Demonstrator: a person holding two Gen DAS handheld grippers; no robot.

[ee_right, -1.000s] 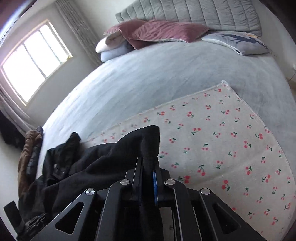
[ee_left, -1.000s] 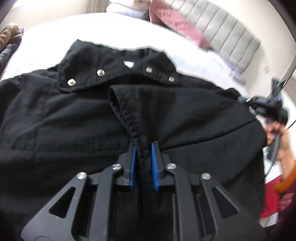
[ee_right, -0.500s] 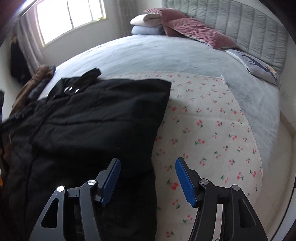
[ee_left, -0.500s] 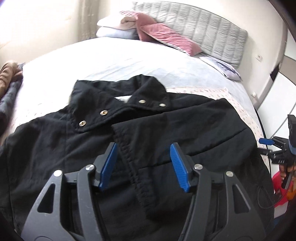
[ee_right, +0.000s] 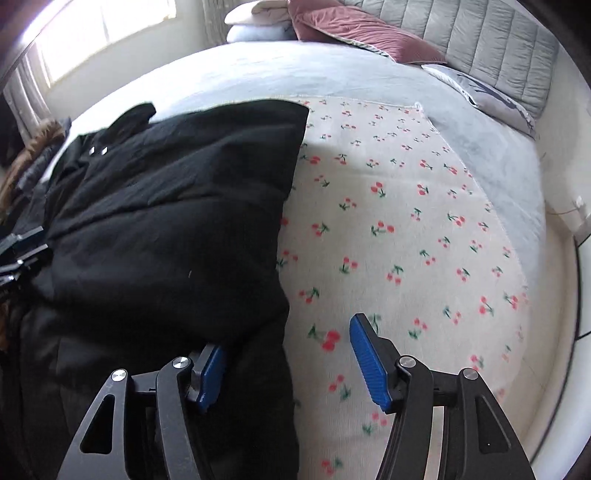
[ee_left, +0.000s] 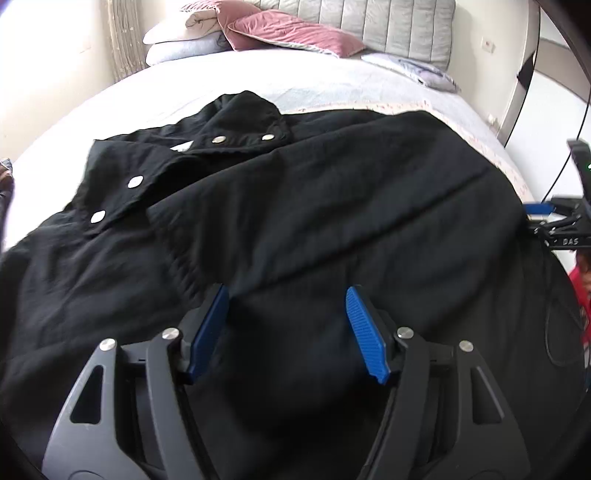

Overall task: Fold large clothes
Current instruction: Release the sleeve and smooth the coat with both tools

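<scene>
A large black jacket [ee_left: 314, 206] with silver snaps on its collar lies spread on the bed, one side folded over the middle. My left gripper [ee_left: 288, 325] hovers above the jacket's lower part, its jaws still opening, blue pads [ee_left: 364, 332] apart and pressing on nothing. In the right wrist view the same black jacket [ee_right: 166, 206] fills the left half. My right gripper [ee_right: 286, 362] stands open over the jacket's right edge, with the cloth's edge lying below and between the pads, not pinched. The right gripper [ee_left: 554, 221] also shows at the left wrist view's right edge.
A cherry-print sheet [ee_right: 406, 229] lies under the jacket on the grey bed [ee_right: 258, 70]. Pink and white pillows [ee_left: 291, 33] and a grey headboard [ee_left: 399, 22] are at the far end. Brown and dark clothes [ee_right: 33, 147] are piled at the left by the window.
Both grippers let go of the black cloth and opened wide. The folded side now lies flat over the jacket, and both views have pulled back and rolled.
</scene>
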